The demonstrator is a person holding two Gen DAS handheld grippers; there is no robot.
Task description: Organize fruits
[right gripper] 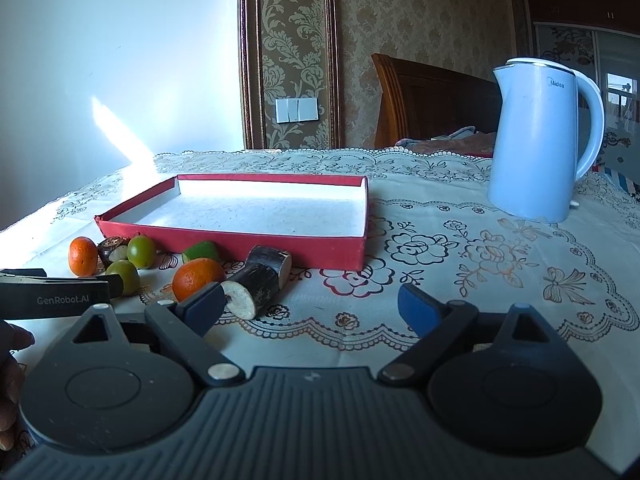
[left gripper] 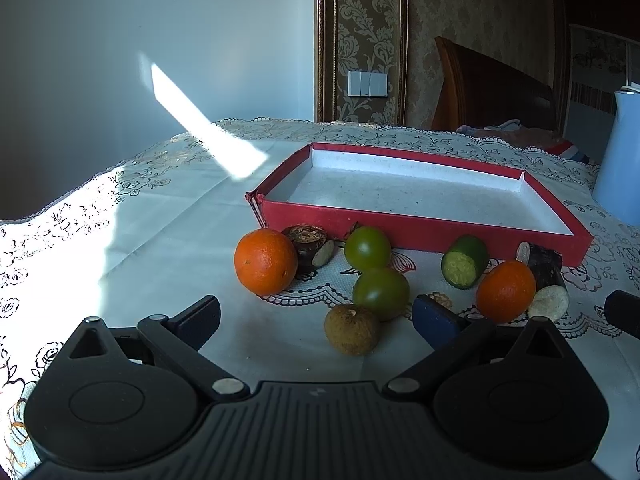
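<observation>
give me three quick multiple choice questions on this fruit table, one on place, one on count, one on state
1. Where does the kettle stand relative to the red tray?
A. inside it
B. to its right, apart from it
C. in front of it, among the fruit

2. How many oranges lie on the cloth?
A. one
B. two
C. four

3. What is the state of the tray?
A. empty
B. half filled with fruit
C. covered by a lid

Answers:
1 B, since the right wrist view shows the kettle on the cloth beyond the tray's right edge, with a gap between.
2 B, since one orange lies left of the green fruits and another orange lies right of them.
3 A, since its white floor is bare in both views and all fruit lies in front of it.
</observation>
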